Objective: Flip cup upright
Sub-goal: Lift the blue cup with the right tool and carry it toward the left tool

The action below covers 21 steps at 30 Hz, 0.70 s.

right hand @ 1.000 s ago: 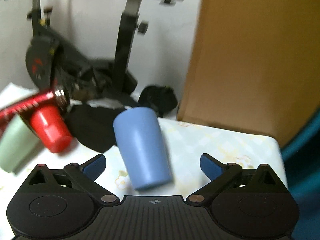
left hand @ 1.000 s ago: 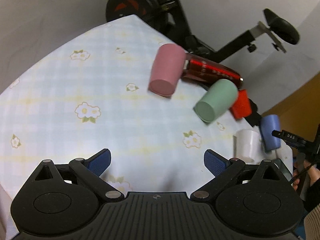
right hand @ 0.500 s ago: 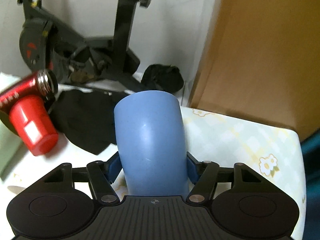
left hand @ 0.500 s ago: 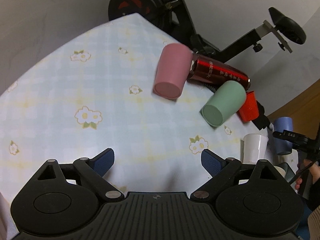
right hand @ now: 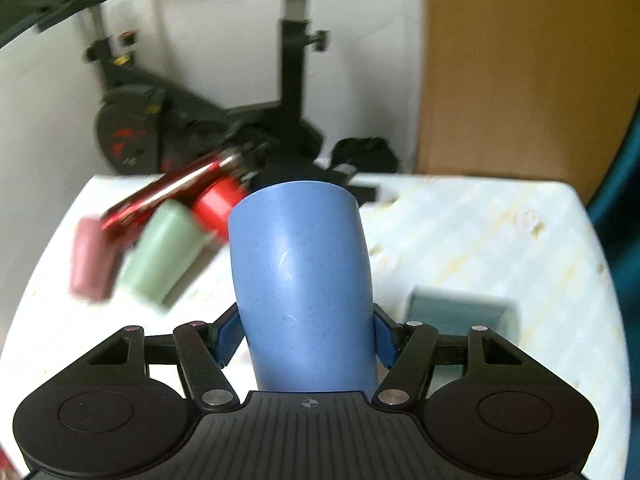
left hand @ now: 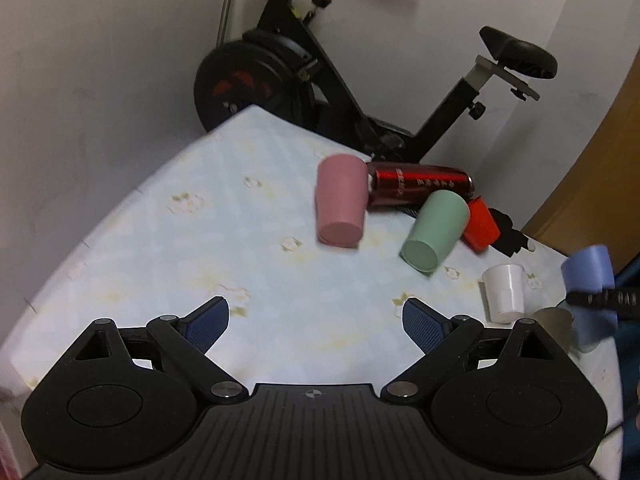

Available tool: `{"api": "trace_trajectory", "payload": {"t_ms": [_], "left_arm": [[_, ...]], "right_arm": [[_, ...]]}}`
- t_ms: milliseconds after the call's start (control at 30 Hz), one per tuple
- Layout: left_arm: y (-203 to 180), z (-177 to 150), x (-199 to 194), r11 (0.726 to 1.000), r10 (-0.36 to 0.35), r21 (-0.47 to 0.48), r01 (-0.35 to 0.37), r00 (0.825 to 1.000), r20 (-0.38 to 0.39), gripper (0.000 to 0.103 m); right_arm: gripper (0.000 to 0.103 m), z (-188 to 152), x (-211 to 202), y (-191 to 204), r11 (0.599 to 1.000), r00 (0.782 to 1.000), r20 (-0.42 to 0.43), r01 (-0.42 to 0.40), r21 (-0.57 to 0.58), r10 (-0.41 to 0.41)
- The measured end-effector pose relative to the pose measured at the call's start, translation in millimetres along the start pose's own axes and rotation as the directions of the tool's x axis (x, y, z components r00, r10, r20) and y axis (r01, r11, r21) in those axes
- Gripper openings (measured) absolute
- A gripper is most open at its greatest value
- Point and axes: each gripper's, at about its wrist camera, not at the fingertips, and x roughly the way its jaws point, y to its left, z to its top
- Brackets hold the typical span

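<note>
The right gripper [right hand: 306, 336] pinches the blue cup [right hand: 302, 280] low on its body, above the table right of the green cup [right hand: 162, 252]; it looks light, rigid, smooth, likely slippery, while the left gripper [left hand: 316, 316] hangs spread, empty.

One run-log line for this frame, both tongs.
left tongs: open, empty | right tongs: shut on blue cup | pink cup, green cup: on sides

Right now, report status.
Right gripper shut on blue cup. Left gripper open, holding nothing. White cup upright nearby; pink cup, green cup on their sides.
</note>
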Motion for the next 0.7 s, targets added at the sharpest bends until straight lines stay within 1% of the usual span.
{"api": "trace_trajectory", "payload": {"t_ms": [167,300,533,700], "left_arm": [[18,-2,-19,0.999,0.023,0.027,-0.024,0.999,0.031,0.095],[29,-6,-29,0.998,0.043,0.039,-0.045,0.998,0.050,0.095],[38,-13,-33,0.995,0.073,0.071,-0.076,0.996,0.048,0.095],[42,-17,-31,0.995,0.064,0.068,-0.067,0.997,0.034,0.095]], "right_arm": [[0.061,-45,-13,43,0.998,0.998,-0.027,-0.048,0.033,0.049],[0.061,-75,-11,62,0.993,0.996,-0.041,-0.077,0.089,0.081],[0.061,-114,13,90,0.984,0.989,-0.098,-0.092,0.155,0.108],[0.061,-127,28,115,0.986,0.984,-0.136,-0.099,0.135,0.117]]}}
